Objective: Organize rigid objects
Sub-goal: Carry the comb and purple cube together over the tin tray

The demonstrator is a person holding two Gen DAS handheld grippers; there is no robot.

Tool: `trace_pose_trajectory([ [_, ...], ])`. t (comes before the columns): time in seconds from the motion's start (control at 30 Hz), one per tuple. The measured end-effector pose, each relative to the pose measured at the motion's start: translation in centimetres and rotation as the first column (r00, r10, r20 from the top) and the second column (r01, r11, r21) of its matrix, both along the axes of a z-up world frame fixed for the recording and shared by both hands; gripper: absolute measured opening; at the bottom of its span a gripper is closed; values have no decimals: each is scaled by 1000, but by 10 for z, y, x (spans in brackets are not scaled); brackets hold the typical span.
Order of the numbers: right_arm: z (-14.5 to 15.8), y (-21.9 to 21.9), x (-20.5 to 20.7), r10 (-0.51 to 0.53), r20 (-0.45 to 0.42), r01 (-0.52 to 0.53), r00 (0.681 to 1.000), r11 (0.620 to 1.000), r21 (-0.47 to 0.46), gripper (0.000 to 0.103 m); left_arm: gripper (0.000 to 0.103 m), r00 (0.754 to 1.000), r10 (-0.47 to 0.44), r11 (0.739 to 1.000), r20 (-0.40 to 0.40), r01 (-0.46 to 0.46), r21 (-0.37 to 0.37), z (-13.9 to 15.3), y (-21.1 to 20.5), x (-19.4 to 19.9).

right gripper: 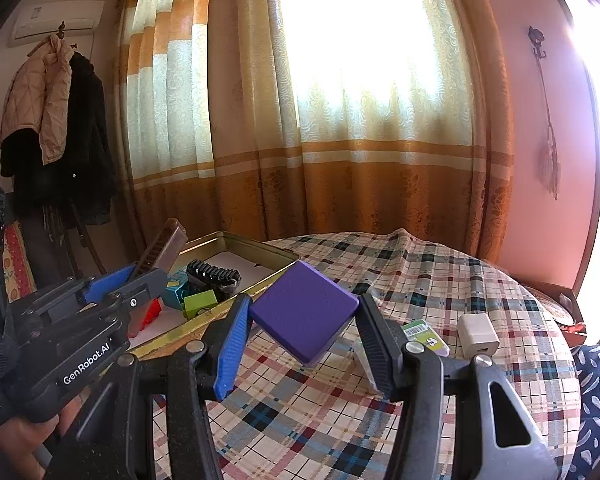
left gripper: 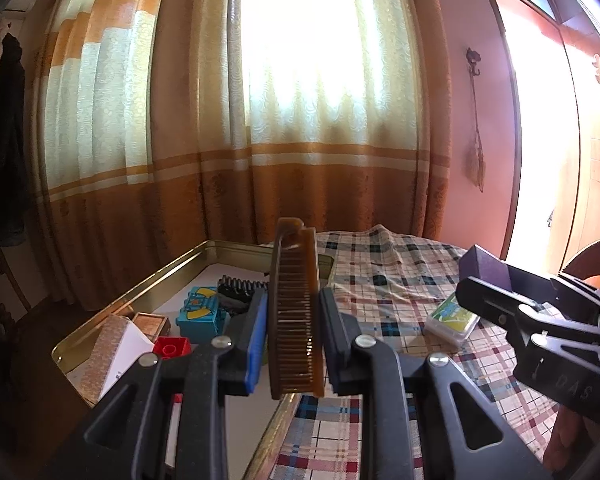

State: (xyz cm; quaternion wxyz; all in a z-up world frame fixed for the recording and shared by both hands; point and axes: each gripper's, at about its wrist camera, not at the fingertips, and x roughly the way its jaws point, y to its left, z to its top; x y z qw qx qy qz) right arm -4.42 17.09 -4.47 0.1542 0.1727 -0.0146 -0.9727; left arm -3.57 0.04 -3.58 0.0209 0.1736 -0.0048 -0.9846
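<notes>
- Here the left claw is clamped on a brown comb held above the tin tray's near rim; a thin-edge grip could let it twist out.
- The right claw pinches a purple block corner-to-corner over the plaid desk, so it may pivot loose.

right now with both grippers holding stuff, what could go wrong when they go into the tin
1. The purple block is pinched corner to corner by the right gripper, so it may twist out.
2. The brown comb sticks out far past the left gripper and could catch the gold tin's rim.
3. The tin is crowded on one side with the black comb and toys, so a drop may land on them.
</notes>
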Motion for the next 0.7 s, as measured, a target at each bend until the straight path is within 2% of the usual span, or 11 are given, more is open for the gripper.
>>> trace_pose_trajectory([
  [0.7,0,-27,-3,56,10,-56,998,998,-7,56,24,998,63,998,0,-63,16,-1,-23,0],
])
